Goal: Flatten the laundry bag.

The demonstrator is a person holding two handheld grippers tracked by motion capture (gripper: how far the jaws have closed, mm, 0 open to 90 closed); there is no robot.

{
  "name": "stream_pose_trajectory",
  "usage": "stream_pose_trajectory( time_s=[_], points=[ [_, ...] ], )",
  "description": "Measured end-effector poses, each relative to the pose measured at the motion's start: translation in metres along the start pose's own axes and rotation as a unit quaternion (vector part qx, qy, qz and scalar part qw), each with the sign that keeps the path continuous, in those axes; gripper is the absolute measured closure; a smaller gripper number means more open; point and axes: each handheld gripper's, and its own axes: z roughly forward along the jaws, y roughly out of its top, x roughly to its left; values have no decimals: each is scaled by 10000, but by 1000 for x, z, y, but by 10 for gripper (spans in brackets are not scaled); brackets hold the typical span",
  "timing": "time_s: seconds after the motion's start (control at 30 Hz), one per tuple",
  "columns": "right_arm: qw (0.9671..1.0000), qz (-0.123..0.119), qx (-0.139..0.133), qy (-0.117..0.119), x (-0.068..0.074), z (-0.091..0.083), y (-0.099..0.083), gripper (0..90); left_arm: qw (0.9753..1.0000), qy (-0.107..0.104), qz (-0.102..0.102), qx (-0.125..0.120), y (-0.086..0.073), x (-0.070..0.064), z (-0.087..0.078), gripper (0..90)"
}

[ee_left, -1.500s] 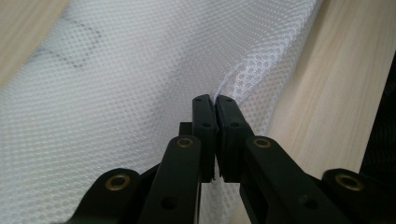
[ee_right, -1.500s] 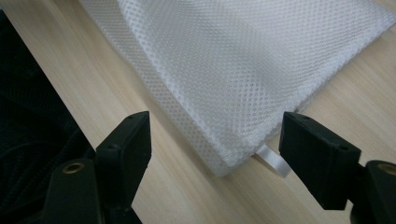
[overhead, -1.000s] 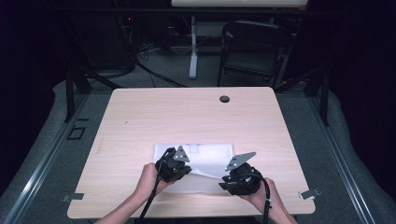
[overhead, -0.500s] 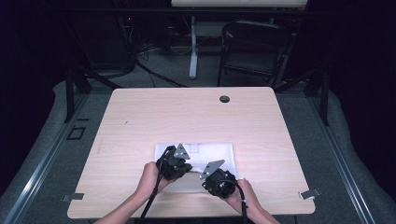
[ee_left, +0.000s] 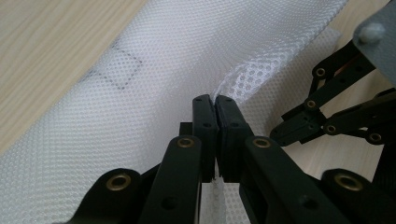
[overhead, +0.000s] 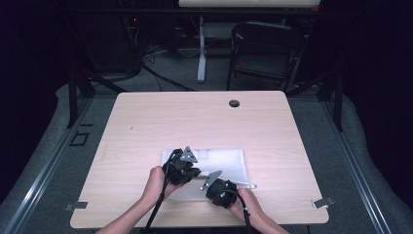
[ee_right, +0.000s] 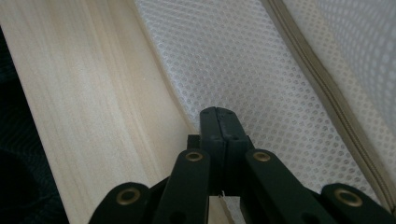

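A white mesh bag [overhead: 224, 161] lies flat on the wooden table [overhead: 195, 122] near its front edge. My left gripper [overhead: 194, 174] is over the bag's left part. In the left gripper view my left gripper [ee_left: 215, 100] is shut on a raised fold of the mesh bag [ee_left: 140, 70]. My right gripper [overhead: 203, 188] lies close beside it at the bag's front edge and points left. There my right gripper [ee_right: 218, 112] is shut on the edge of the mesh bag [ee_right: 261, 70], with a beige zipper [ee_right: 327, 102] running past on the right. The right gripper's black linkage [ee_left: 303, 128] shows in the left gripper view.
A round cable hole [overhead: 234, 103] sits near the table's far edge. Metal clamps [overhead: 321, 201] hold the front corners. A dark folding chair [overhead: 263, 48] and cables stand on the floor behind the table. A stitched square [ee_left: 112, 70] marks the mesh.
My right gripper has slid left along the bag's front edge until it is close to my left gripper. The left gripper has barely moved.
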Motion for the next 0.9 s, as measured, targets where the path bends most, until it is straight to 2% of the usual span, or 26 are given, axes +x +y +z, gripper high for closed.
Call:
stream_pose_trajectory(
  time_s=[0.17,0.4,0.5,0.6,0.73,0.77,0.9],
  points=[
    [9998,142,45,142,-5,-1,-1,900,9999,-3,-69,-76,1,6,-4,877],
    [9993,157,145,307,-5,-4,-5,900,9999,88,-44,-116,6,14,-8,877],
    [9992,164,164,310,-5,-5,-6,900,9997,171,12,-144,13,18,-9,877],
    [9990,185,241,313,-5,-6,-6,900,9996,185,-18,-194,22,23,-10,877],
    [9986,207,288,398,-4,-7,-7,900,9993,296,26,-212,36,30,-10,879],
    [9983,283,256,437,-4,-7,-8,900,9992,333,64,-188,40,32,-11,879],
    [9976,322,335,513,-5,-9,-9,900,9983,560,132,-129,52,39,-14,879]
  ],
)
